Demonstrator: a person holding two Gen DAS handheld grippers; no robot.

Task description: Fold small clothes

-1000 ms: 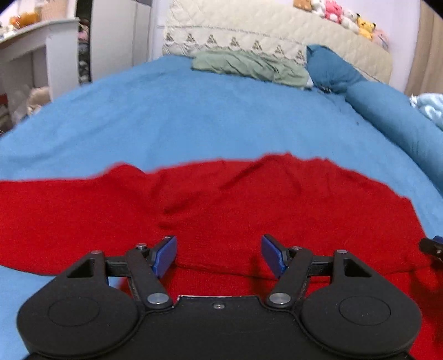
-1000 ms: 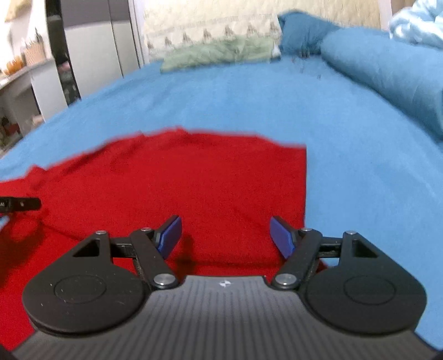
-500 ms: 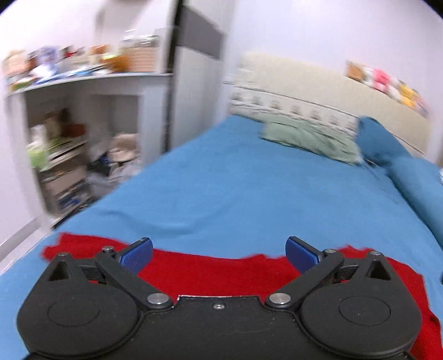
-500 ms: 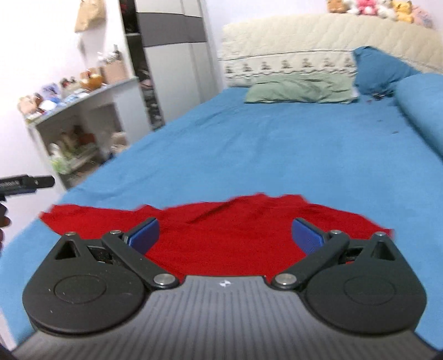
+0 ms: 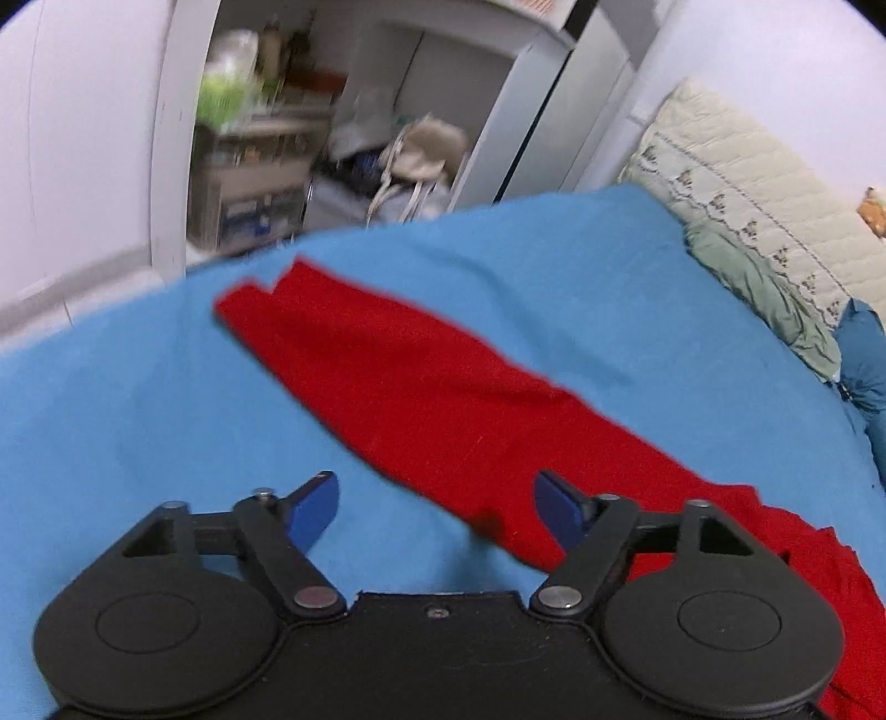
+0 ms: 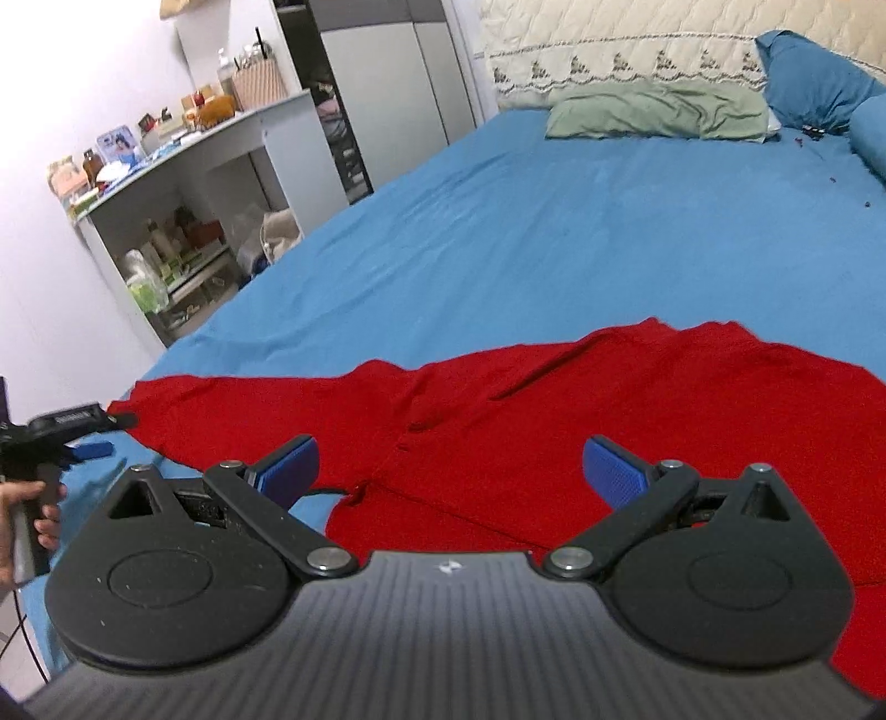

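A red garment (image 6: 581, 421) lies spread on the blue bedsheet (image 6: 554, 221), near the edge of the bed closest to the person. One long sleeve (image 5: 387, 382) stretches out flat toward the side of the bed, its cuff end close to the sheet's edge.

The left gripper (image 5: 437, 501) hangs over the sleeve where it widens toward the body of the garment. Its jaws are closing; the blue pads stand apart with the sleeve's lower edge beneath the gap, and neither pad presses on the cloth. In the right wrist view the same gripper (image 6: 94, 437) shows at the far left, by the sleeve's cuff, held by a hand (image 6: 25, 518).

The right gripper (image 6: 451, 471) is spread as wide as it goes, above the garment's body, with nothing held between its blue pads.

A green pillow (image 6: 659, 113) and a dark blue pillow (image 6: 808, 77) lie at the cream quilted headboard (image 6: 609, 33). A white shelf unit (image 6: 183, 188) crowded with small items stands beside the bed.
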